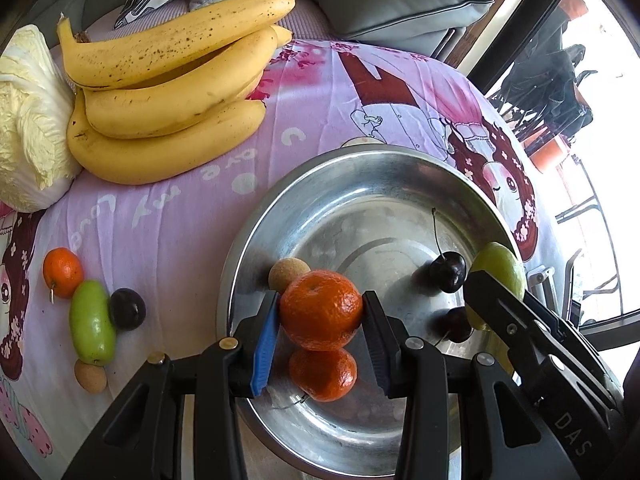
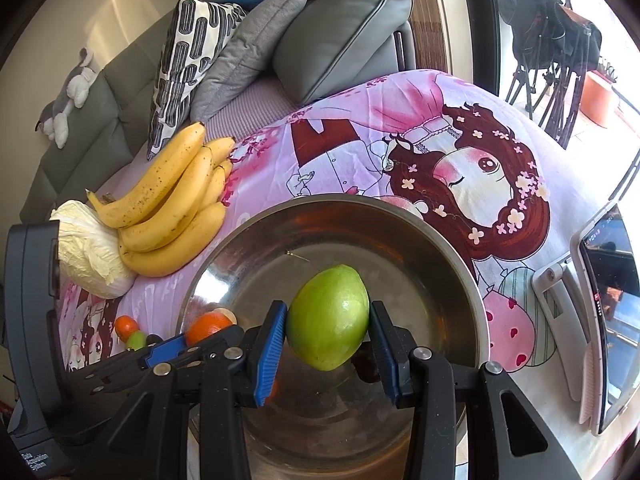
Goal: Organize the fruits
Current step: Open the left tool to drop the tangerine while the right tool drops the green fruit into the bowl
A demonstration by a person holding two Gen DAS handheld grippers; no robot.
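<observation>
My left gripper [image 1: 322, 306] is shut on an orange mandarin [image 1: 320, 312], held just above the steel bowl [image 1: 304, 184]. Under it is an orange shape, a reflection or a second mandarin; I cannot tell which. In the bowl lie a tan longan [image 1: 288, 274] and two dark cherries [image 1: 448, 272]. My right gripper [image 2: 328, 314] is shut on a green oval fruit [image 2: 328, 320] over the bowl [image 2: 360, 204]; that fruit [image 1: 500, 266] also shows at the bowl's right rim. On the cloth to the left lie a mandarin [image 1: 63, 272], a green oblong fruit [image 1: 92, 328], a dark plum [image 1: 127, 309] and a longan [image 1: 91, 376].
A bunch of bananas [image 1: 168, 92] and a pale cabbage [image 1: 28, 128] lie at the far left of the pink printed cloth [image 1: 180, 220]. Grey cushions [image 2: 340, 28] sit behind. A phone on a white stand [image 2: 608, 320] stands right of the bowl.
</observation>
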